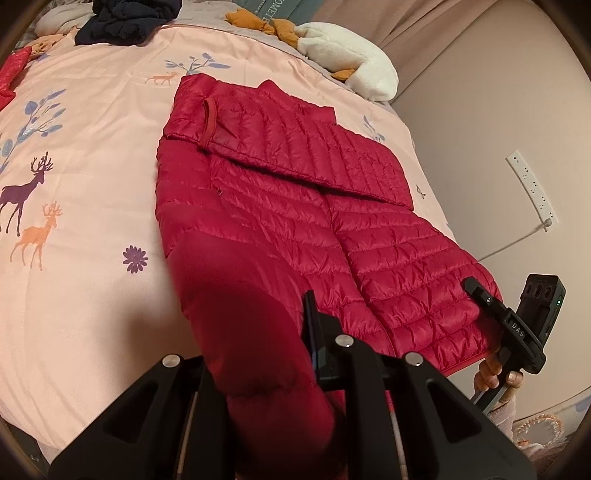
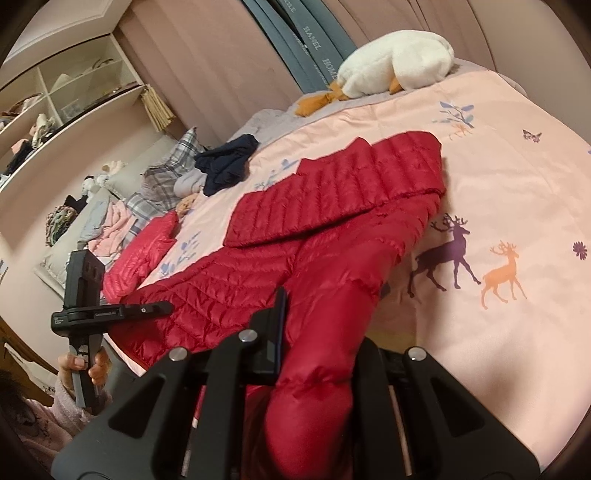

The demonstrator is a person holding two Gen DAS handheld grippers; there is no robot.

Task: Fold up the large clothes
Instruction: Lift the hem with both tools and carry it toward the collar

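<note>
A red quilted puffer jacket lies flat on the pink deer-print bed cover, with a sleeve folded across its chest. My left gripper is shut on the hem's left corner, and the fabric bunches up and hides one finger. My right gripper is shut on the opposite hem corner, where the cloth is lifted and puffed between the fingers. Each view also shows the other tool: the right gripper at the jacket's right edge, the left gripper at its left edge, each held by a hand.
A white goose plush lies at the head of the bed. A dark navy garment and a second red jacket lie farther off. A power strip hangs on the wall; shelves stand beyond the bed.
</note>
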